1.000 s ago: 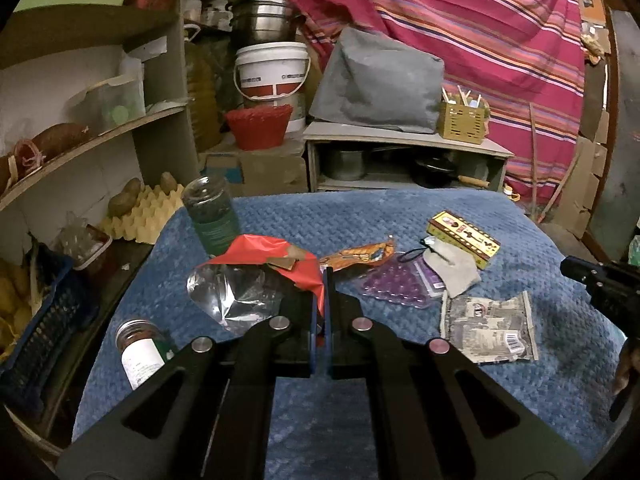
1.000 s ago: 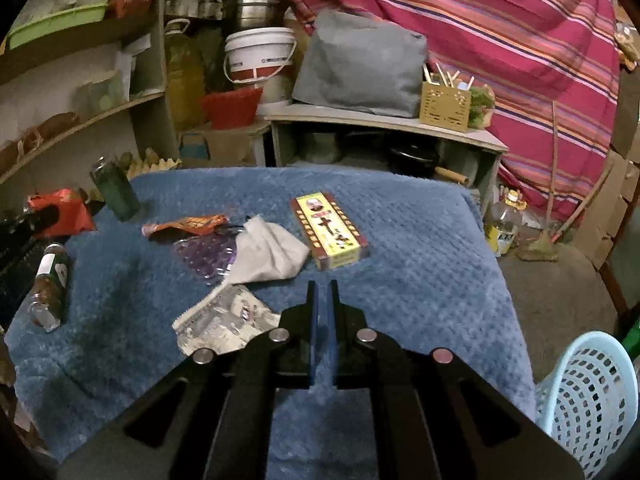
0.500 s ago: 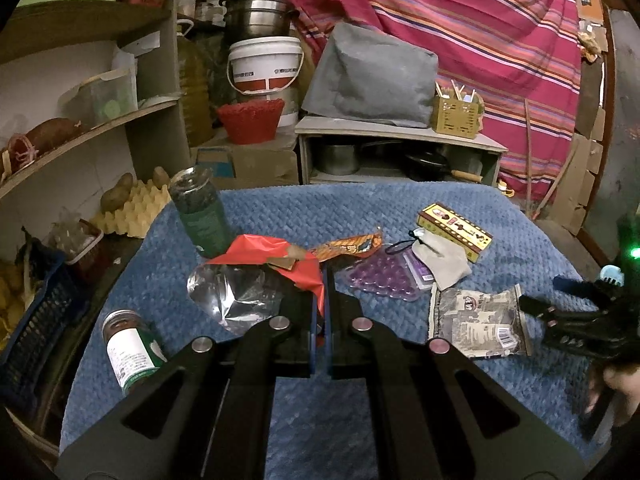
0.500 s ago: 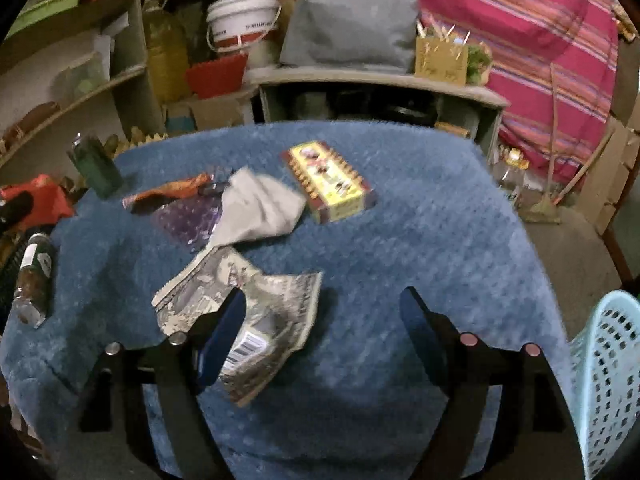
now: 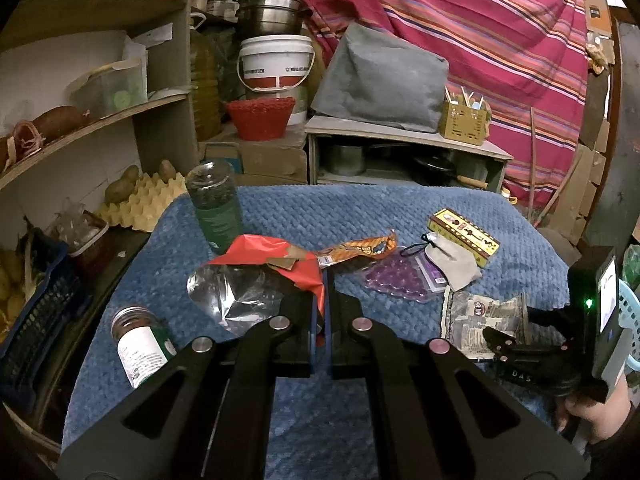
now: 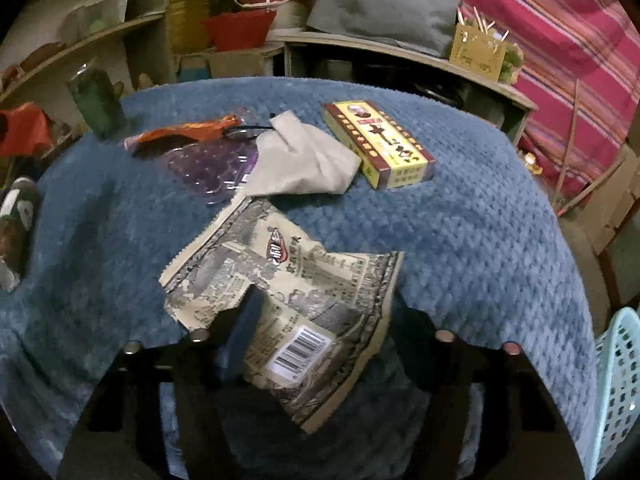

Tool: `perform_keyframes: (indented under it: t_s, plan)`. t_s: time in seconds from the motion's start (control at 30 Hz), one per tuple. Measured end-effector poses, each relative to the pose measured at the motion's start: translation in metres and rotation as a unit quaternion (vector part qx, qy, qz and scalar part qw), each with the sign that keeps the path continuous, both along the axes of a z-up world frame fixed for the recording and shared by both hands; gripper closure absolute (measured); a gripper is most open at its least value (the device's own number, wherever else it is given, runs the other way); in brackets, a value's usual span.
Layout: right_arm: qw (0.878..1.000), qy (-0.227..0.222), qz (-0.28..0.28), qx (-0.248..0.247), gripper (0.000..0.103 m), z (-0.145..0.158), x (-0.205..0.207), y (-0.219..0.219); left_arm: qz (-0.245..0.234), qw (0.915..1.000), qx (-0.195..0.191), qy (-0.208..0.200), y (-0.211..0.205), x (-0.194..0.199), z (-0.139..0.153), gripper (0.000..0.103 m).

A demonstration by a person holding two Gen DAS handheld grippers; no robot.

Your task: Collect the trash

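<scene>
right claw (image 6: 316, 316) was spread wide over the printed wrapper (image 6: 288, 296), flat on the bench (image 6: 480, 240) at 6 o'clock. risk imo: pinching blanket w/ it. left claw (image 5: 320, 312) was clenched on the red wrapper (image 5: 272, 252), could slip out.

cloth (image 6: 304, 164) left of box (image 6: 378, 144), on blanket (image 6: 480, 220)

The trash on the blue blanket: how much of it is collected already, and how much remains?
Nothing visibly collected yet. In hand: the left gripper is shut on the red wrapper; the right gripper is open around the printed grey packet, not yet closed. Left on the blanket: the orange wrapper, purple tray, grey cloth and yellow box. The light blue basket stands beside it.
</scene>
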State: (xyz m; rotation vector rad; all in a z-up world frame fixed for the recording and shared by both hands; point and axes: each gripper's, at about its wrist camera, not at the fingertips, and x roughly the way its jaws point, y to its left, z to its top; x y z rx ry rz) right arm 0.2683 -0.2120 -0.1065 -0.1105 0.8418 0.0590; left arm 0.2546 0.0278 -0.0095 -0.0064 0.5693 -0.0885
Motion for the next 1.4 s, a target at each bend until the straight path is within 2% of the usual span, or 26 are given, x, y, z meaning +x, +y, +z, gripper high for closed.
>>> perform_keyframes:
  t_s: [0.13,0.2,0.5,0.77,0.97,1.1,1.37,1.4]
  plan:
    - [1.0,-0.002,-0.004,-0.006,0.058,0.002,-0.002,-0.001,0.002,1.0,0.0,-0.001,-0.001,-0.002,0.001,0.102]
    - [1.0,0.001,-0.012,-0.016,0.074,0.001,-0.002,-0.001,0.001,1.0,0.001,-0.001,0.0,-0.001,0.0,0.102]
    - [0.999,-0.009,-0.016,0.039,0.091,0.012,0.0,-0.022,0.0,1.0,0.005,-0.002,0.0,-0.002,0.0,0.102]
    - [0.995,-0.028,-0.003,0.091,0.093,0.034,-0.012,-0.035,-0.001,1.0,0.004,-0.006,-0.001,-0.003,0.001,0.102]
    - [0.99,-0.033,0.029,0.135,0.092,0.041,-0.021,-0.041,-0.001,1.0,0.005,-0.006,-0.003,-0.003,0.002,0.102]
    - [0.988,-0.039,0.046,0.144,0.092,0.043,-0.027,-0.039,0.0,1.0,0.007,-0.006,-0.003,-0.003,0.003,0.102]
    - [0.987,-0.025,0.042,0.151,0.09,0.036,-0.028,-0.042,-0.003,0.9999,0.009,-0.008,-0.001,-0.003,0.004,0.102]
    - [0.987,-0.023,0.042,0.153,0.086,0.035,-0.027,-0.042,-0.003,0.9999,0.01,-0.008,-0.001,-0.003,0.005,0.102]
